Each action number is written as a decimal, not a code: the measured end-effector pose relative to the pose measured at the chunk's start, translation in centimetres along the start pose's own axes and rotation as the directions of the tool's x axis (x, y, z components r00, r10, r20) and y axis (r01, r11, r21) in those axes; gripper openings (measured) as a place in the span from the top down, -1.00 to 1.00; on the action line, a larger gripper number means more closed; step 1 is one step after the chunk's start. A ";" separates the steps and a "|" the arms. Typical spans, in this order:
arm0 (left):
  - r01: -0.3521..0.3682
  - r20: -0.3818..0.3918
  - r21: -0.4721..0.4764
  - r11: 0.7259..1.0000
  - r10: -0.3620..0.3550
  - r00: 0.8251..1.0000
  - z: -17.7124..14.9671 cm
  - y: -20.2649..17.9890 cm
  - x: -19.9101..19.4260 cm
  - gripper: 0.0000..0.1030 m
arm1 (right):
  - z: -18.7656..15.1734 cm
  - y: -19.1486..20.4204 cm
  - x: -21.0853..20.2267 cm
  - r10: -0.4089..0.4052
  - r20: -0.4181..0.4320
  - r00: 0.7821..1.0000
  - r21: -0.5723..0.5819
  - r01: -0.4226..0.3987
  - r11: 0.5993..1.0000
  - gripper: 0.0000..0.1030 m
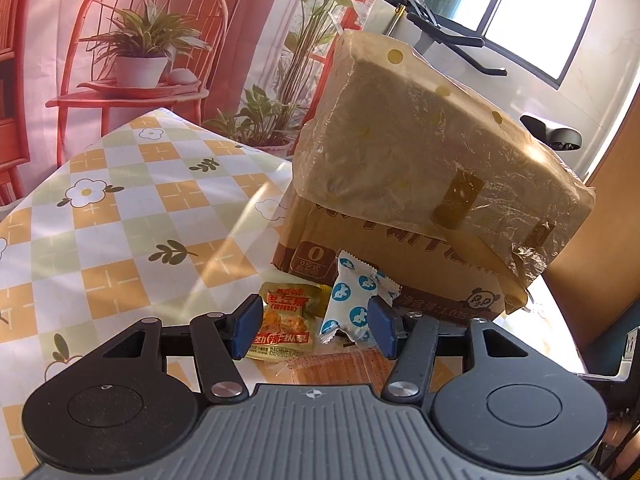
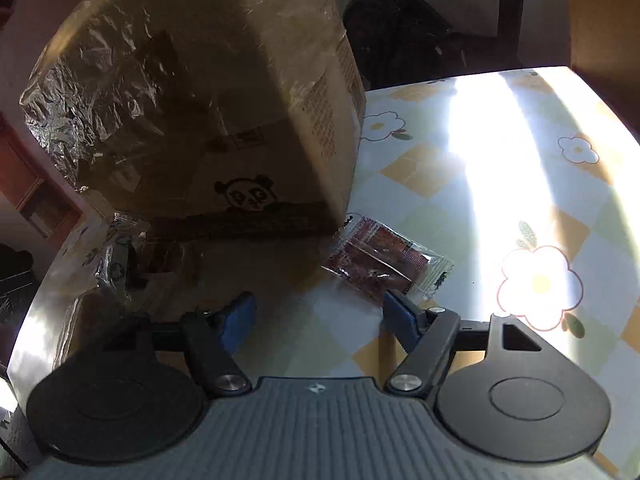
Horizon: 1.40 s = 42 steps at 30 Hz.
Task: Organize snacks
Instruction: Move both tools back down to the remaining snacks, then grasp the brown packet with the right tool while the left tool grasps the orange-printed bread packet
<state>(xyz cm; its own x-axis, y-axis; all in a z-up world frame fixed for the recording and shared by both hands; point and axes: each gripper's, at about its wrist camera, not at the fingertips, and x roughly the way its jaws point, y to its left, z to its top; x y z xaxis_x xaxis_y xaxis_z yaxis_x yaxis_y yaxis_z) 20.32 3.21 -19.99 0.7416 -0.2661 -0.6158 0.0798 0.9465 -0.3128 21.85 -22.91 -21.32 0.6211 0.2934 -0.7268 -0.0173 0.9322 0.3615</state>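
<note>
While your left gripper (image 1: 314,326) stands open around the orange packet (image 1: 285,322) and white sweet (image 1: 348,304) near the cardboard box (image 1: 420,184), settle on one; your right gripper (image 2: 320,320), also open and empty, should centre on the red packet (image 2: 384,266).

L view: bright, window (image 1: 524,8) backlight | R view: dim (box (image 2: 192,92) shadowed), tablecloth (image 2: 492,152) glare | fisheye edges

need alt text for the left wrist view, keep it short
The left gripper, jaws open, hangs over a yellow snack packet and a white wrapper with blue dots on a checked tablecloth. Behind them stands a cardboard box wrapped in plastic film.
</note>
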 end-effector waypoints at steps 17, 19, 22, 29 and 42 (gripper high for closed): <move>0.012 -0.016 0.004 1.000 -0.012 1.000 -0.8 0.2 0.4 -0.16 | 1.0 -0.5 1.7 -0.154 0.046 0.987 -0.271 0.161 0.949 -0.28; 0.019 -0.020 0.009 1.000 -0.019 1.000 -1.0 0.2 0.5 -0.16 | 1.1 0.0 1.3 -0.159 0.042 0.986 -0.263 0.164 0.951 -0.03; 0.027 -0.034 0.016 1.000 -0.027 0.999 -1.3 0.0 0.8 -0.16 | 0.1 1.3 0.5 -0.117 0.032 0.993 -0.245 0.121 0.962 0.06; 0.039 -0.081 0.040 0.998 -0.035 0.996 -2.3 -0.3 1.6 -0.16 | -3.1 4.8 0.9 -0.062 0.100 0.993 -0.233 0.084 0.969 0.18; 0.044 -0.149 0.038 0.998 -0.038 0.988 -3.4 -1.8 3.4 -0.57 | -5.7 6.3 1.4 -0.068 0.181 0.981 -0.322 0.125 0.939 0.18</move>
<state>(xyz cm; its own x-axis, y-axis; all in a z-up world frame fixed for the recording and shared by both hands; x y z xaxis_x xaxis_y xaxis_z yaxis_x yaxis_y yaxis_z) 20.37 0.01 -23.99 0.6301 -0.3261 -0.7047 0.1375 0.9401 -0.3121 18.14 -15.47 -23.38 0.7525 0.1859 -0.6318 -0.1908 0.9797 0.0610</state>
